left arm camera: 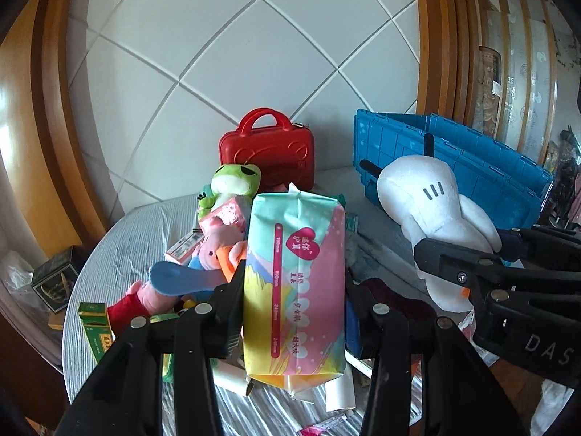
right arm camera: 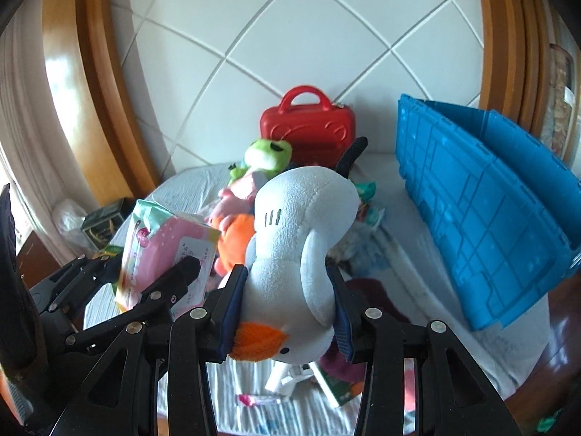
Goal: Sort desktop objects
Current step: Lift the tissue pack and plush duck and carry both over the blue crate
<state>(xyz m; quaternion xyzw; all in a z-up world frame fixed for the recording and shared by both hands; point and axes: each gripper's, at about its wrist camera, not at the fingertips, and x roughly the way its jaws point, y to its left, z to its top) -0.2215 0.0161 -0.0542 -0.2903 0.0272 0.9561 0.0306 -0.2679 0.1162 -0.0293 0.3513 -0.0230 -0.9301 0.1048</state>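
Note:
My left gripper (left arm camera: pixel 294 290) is shut on a pastel pink and mint soft pack (left arm camera: pixel 296 276), held above the pile on the round table. The pack also shows in the right wrist view (right arm camera: pixel 163 250), with the left gripper (right arm camera: pixel 152 272) around it. My right gripper (right arm camera: pixel 287 298) is shut on a white plush duck (right arm camera: pixel 297 239) with an orange beak, head toward the camera. The duck also shows in the left wrist view (left arm camera: pixel 432 214), with the right gripper (left arm camera: pixel 472 269) clamped on it. Both are held up beside each other.
A blue folding crate (right arm camera: pixel 483 203) stands open at the right. A red toy suitcase (right arm camera: pixel 308 127) leans at the back wall. A green frog plush (left arm camera: pixel 232 181), a pink pig plush (left arm camera: pixel 218 243), a blue scoop (left arm camera: pixel 181 276), boxes and packets lie heaped on the striped tablecloth (left arm camera: pixel 127 239).

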